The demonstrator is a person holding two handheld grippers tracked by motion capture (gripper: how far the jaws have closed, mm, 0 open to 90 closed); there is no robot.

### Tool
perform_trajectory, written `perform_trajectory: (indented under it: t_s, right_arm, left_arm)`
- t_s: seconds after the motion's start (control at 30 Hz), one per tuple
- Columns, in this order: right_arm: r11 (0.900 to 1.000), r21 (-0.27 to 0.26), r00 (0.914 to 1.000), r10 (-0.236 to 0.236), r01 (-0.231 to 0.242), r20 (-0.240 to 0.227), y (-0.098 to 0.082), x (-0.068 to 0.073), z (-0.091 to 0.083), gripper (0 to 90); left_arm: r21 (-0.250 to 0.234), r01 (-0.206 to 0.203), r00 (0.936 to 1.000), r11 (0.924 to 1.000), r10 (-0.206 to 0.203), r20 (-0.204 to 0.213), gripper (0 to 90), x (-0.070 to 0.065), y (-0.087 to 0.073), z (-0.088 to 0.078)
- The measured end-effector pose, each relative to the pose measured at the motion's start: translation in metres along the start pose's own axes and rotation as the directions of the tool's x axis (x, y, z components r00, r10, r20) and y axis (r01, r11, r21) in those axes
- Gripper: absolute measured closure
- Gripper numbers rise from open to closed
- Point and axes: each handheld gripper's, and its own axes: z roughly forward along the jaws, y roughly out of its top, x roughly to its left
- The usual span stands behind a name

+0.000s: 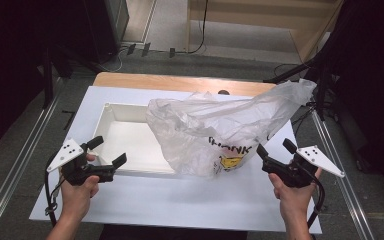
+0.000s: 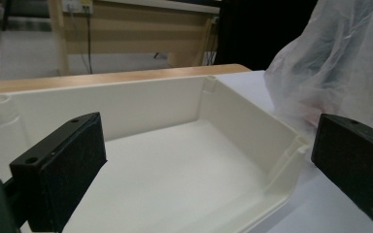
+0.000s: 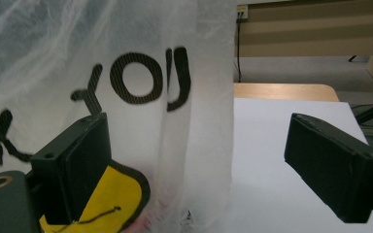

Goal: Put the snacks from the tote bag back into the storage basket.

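Plastic bag (image 1: 215, 132) over tray's (image 1: 130, 145) right end

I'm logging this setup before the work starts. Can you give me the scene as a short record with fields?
surface: white table top
tray: white tray, nothing in the part that shows
bag: clear plastic bag, black lettering and a yellow print, lying over the tray's right end
left gripper: open, at the tray's near edge
right gripper: open, beside the bag, nothing held
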Motion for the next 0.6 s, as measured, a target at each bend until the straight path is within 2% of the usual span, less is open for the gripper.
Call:
perform_trajectory:
  t_s: [0.2,0.33,0.43,0.5,0.6]
  right_arm:
    - [1.000,0.007,0.9988,-0.008,0.009,-0.048,0.009,0.010,0.014,8.6]
    - [1.000,0.015,0.9979,-0.022,0.023,-0.061,0.012,0.016,0.021,7.4]
    - [1.000,0.011,0.9963,-0.018,0.019,-0.084,0.012,0.017,0.023,7.9]
    - [1.000,0.013,0.9942,-0.018,0.019,-0.106,0.011,0.018,0.025,12.5]
    - [0.999,0.015,0.9895,-0.032,0.035,-0.141,0.008,0.022,0.026,21.8]
  left_arm:
    - [0.004,-0.019,0.9978,0.9998,0.019,0.064,0.0,-0.019,0.012,0.022]
    - [0.003,-0.030,0.9929,0.9995,0.029,0.116,0.0,-0.031,0.018,0.035]
    - [0.004,-0.037,0.9840,0.9993,0.036,0.174,0.0,-0.040,0.022,0.043]
    - [-0.001,-0.039,0.9761,0.9992,0.038,0.214,0.0,-0.048,0.024,0.048]
    - [0.000,-0.071,0.9701,0.9975,0.069,0.233,0.2,-0.061,0.027,0.054]
